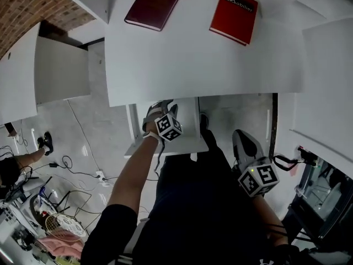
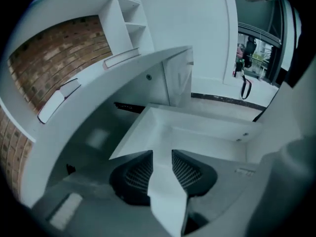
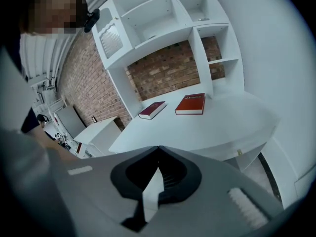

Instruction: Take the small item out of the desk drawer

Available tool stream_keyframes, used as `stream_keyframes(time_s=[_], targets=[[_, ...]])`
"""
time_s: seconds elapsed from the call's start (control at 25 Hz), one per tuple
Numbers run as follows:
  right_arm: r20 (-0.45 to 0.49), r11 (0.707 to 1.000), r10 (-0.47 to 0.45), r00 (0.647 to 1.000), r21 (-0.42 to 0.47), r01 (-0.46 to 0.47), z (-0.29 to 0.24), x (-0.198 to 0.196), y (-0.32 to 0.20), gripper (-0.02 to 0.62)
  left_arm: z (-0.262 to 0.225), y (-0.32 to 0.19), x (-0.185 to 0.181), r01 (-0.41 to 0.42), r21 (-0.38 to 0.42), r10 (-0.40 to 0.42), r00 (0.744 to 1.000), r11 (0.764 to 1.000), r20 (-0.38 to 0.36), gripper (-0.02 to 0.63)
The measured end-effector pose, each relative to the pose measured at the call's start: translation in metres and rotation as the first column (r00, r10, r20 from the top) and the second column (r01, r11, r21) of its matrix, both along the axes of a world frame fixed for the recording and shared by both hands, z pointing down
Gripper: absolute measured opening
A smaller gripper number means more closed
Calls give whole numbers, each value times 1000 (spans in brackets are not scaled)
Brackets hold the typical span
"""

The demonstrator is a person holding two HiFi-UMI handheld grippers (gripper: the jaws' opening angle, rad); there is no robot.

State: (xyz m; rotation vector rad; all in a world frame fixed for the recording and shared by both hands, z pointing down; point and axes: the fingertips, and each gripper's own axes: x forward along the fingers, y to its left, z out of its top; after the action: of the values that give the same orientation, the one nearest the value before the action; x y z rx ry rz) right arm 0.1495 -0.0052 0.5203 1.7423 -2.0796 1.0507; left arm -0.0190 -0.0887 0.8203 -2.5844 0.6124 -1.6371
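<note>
Closed and empty, the right gripper (image 3: 157,149) is held back while the left gripper (image 2: 162,157) is pointed into the open drawer (image 2: 207,125), jaws spread wide for the small item, which cannot be seen.

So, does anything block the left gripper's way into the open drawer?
Nothing visible does. The drawer stands pulled out from under the desk, and the left gripper points straight into it with open jaws. No small item shows in the part seen.
</note>
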Motion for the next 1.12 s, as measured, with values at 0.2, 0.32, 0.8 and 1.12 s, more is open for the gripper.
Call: stream_keyframes(time_s=[0.2,0.32,0.8,1.12], targets=[[-8,999,22,1000,-45,-22,15,10,19,3,32,-10,7,-12,-22,13,999,1000,41,144],[-10,996,57,998,-72,-57,24,20,33,3,50,-9,11,-29,-58,33,997,998,72,161],[13,990,95,995,-101,-93,44,37,58,3,79,-5,1,22,-102,1,975,995,223,137],[26,998,-17,1000,-62,18,31,19,34,3,38,14,2,65,-88,-54,990,994,129,137]])
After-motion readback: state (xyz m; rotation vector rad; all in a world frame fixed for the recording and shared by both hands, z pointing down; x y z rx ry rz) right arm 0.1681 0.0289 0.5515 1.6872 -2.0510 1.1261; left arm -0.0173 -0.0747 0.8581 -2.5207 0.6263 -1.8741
